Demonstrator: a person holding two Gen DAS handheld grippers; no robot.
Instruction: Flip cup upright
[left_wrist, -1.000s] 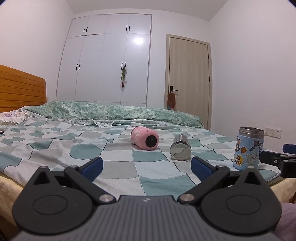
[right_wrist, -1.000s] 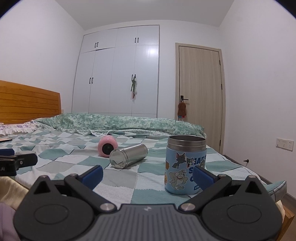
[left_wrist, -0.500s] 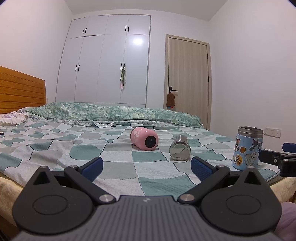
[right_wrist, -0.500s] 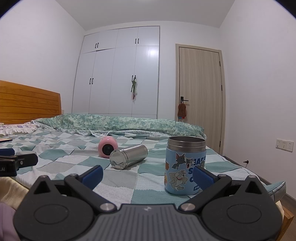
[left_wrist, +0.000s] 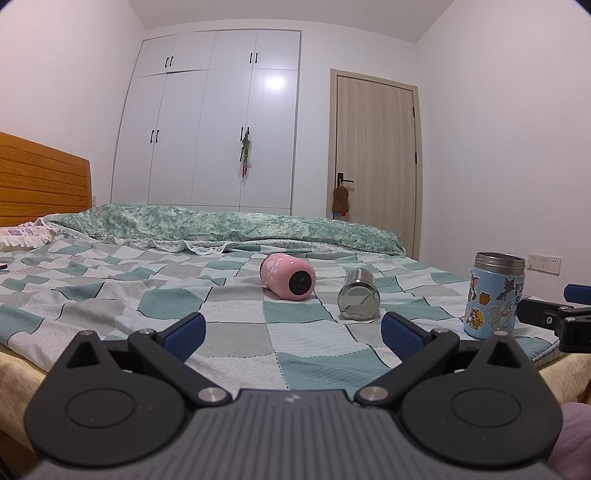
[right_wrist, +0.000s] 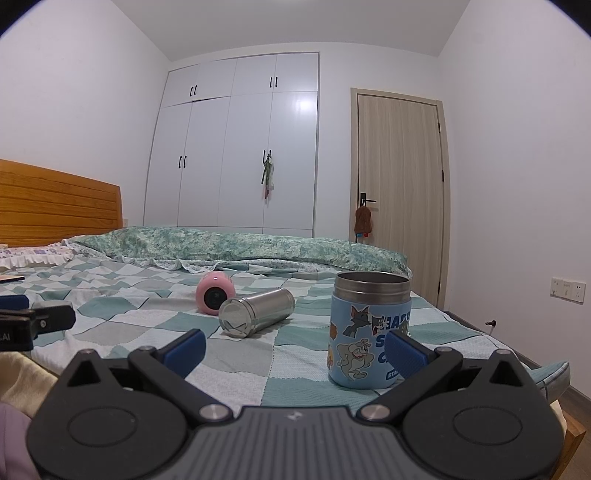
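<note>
The bed (left_wrist: 236, 317) occupies the lower half of both views and serves as the reference landmark. It is covered with a checked sheet in teal, grey and white. A green patterned quilt (left_wrist: 229, 229) lies folded along the far edge of the bed. A wooden headboard (left_wrist: 40, 181) stands at the left end of the bed. Behind the bed, a white wardrobe (left_wrist: 210, 122) with dark handles fills the far wall. A wooden door (left_wrist: 375, 162) stands right of the wardrobe. A wall socket (right_wrist: 567, 290) is mounted right of the bed. Walls are plain white.
</note>
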